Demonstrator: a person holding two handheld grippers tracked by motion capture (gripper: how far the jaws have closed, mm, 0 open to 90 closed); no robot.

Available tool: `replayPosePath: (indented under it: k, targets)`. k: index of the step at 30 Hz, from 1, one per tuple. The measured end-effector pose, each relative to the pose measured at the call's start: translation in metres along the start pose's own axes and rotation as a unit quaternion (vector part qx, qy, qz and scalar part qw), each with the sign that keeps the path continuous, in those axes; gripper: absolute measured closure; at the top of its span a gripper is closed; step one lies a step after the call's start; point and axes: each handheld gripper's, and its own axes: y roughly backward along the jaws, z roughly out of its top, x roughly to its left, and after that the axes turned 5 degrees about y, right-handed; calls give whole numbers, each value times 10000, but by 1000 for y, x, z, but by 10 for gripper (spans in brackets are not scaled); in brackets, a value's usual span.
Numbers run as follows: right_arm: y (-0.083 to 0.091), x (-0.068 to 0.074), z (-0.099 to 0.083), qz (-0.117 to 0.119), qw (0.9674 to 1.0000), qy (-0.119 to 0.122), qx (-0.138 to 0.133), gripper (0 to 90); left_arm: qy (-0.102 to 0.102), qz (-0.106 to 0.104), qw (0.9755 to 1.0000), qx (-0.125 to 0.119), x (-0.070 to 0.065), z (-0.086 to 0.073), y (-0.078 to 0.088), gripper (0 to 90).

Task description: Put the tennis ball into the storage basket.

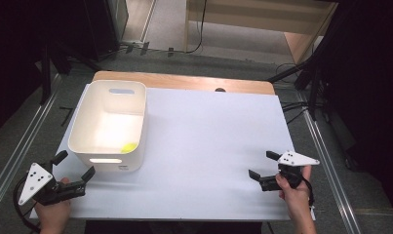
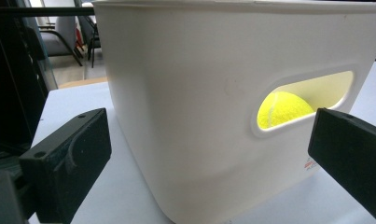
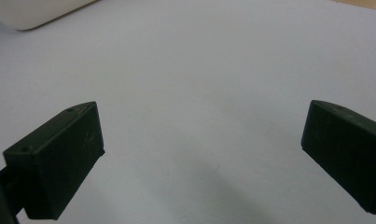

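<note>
White plastic bin (image 1: 108,124) is seen standing near the tabletop's (image 1: 208,146) left edge, towards the far-left corner, on the white sheet. From the high view only a yellow patch of the tennis ball (image 1: 128,147) is made out, low in the bin's near-right corner; in the left gripper view the ball (image 2: 282,108) is shown through the handle slot (image 2: 304,100) of the near wall, with its yellow felt and a pale seam visible. The ball is contained in the bin, resting on its floor against the near wall.

Left gripper (image 1: 74,165) is held just off the near-left corner of the bin, jaws spread wide, nothing between them; the bin wall is framed close ahead, not touched. Right gripper (image 1: 262,165) is held near the tabletop's right edge, well apart from the bin, jaws also spread wide over bare sheet; the bin's base corner (image 3: 34,11) is caught at the top left of the right gripper view.
</note>
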Motion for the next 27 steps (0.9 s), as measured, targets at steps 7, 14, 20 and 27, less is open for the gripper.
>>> replayPosePath:
  k: [7, 14, 20, 27]
  targets:
    - [7, -3, -9, -73, 9999, -105, -82, 0, -8, 3, 10000, 9, 0, 0, 0, 0]
    - [18, -9, -22, -243, 9988, -253, -353, 0, -9, 5, 10000, 12, 0, 0, 0, 0]
    - [24, -10, -30, -318, 9971, -305, -625, 0, 8, -5, 10000, 2, 0, 0, 0, 0]
    - [27, -13, -37, -352, 9959, -441, -703, 0, 31, -11, 10000, -8, 1, 0, 1, 0]
